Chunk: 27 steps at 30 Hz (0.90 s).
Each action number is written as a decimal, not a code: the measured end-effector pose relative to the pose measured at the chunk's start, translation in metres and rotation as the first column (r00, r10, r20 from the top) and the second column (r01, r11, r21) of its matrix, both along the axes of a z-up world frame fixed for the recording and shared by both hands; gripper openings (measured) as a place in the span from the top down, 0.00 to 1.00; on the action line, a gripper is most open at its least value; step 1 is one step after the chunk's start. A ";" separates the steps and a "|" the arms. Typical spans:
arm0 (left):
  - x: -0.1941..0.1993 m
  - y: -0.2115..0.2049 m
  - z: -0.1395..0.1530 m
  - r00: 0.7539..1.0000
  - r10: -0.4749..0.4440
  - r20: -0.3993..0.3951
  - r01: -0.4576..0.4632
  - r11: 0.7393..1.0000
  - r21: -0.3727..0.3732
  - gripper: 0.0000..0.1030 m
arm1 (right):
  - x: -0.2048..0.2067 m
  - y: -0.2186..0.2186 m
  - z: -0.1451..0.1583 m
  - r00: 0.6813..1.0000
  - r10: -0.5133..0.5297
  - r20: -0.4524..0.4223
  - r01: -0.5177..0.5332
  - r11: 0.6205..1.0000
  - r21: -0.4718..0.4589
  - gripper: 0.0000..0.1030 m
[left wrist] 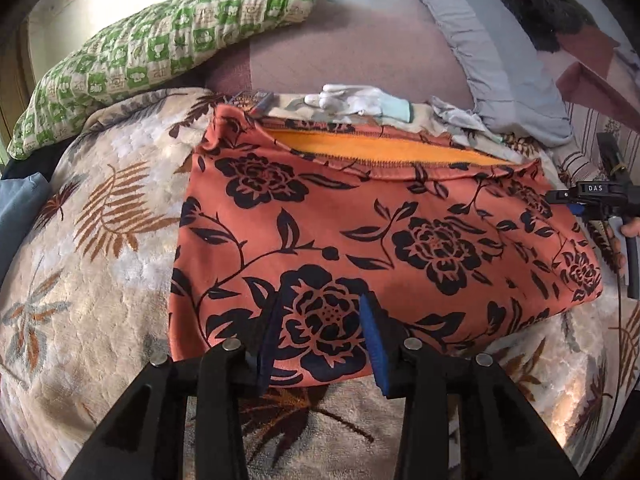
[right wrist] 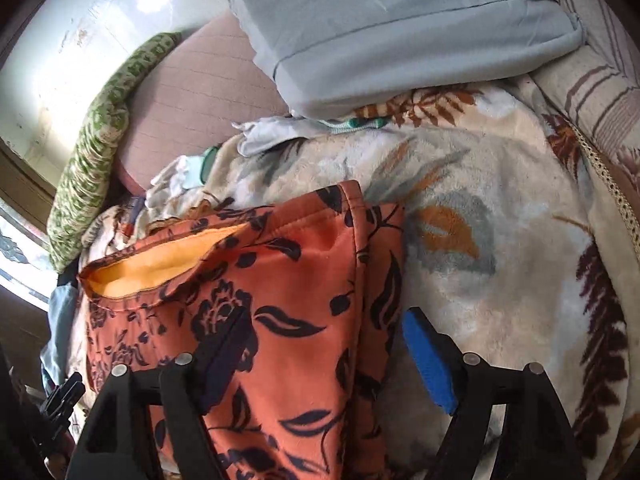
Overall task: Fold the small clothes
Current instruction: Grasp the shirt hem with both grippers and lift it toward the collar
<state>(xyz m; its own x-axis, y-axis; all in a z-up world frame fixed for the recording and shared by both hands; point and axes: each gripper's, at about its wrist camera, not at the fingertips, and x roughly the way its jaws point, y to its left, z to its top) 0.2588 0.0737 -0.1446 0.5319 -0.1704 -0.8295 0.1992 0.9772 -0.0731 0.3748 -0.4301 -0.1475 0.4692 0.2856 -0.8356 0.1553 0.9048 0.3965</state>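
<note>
Letting go of the folded orange floral garment on the leaf-print blanket.
Our left gripper and right gripper stand parted, nothing pinched; we should back off without snagging cloth, then regrip the near edge for the next fold.

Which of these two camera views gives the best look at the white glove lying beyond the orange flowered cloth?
The left wrist view: the white glove lies in full sight, its fingers and pale green cuff clear. In the right wrist view the glove is only a small crumpled patch at the far left.
</note>
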 end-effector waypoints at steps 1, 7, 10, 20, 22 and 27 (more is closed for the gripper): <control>0.004 0.000 -0.009 1.000 0.013 -0.028 -0.012 1.000 0.021 0.61 | 0.006 0.005 -0.006 0.999 0.023 -0.035 -0.023 1.000 -0.011 0.65; 0.003 0.012 -0.005 0.999 0.042 0.026 -0.042 0.999 0.002 0.61 | -0.006 0.033 0.020 0.997 0.080 0.007 -0.075 0.962 -0.262 0.93; 0.001 0.017 0.008 0.992 0.080 0.096 -0.078 0.997 -0.024 0.61 | 0.000 0.018 -0.003 0.998 0.005 -0.061 -0.021 0.963 -0.267 0.93; 0.015 0.014 -0.020 0.994 0.087 0.063 -0.090 0.995 0.045 0.42 | -0.013 0.007 0.027 0.998 -0.064 -0.022 0.059 0.983 -0.175 0.88; 0.012 0.017 -0.021 0.991 0.094 0.091 -0.096 0.995 0.014 0.41 | -0.012 0.027 0.046 0.999 0.032 0.010 -0.031 0.995 -0.093 0.88; 0.011 0.023 -0.021 0.990 0.100 0.103 -0.096 0.995 -0.035 0.40 | 0.016 0.136 0.035 0.884 0.452 -0.115 -0.446 0.892 0.076 0.88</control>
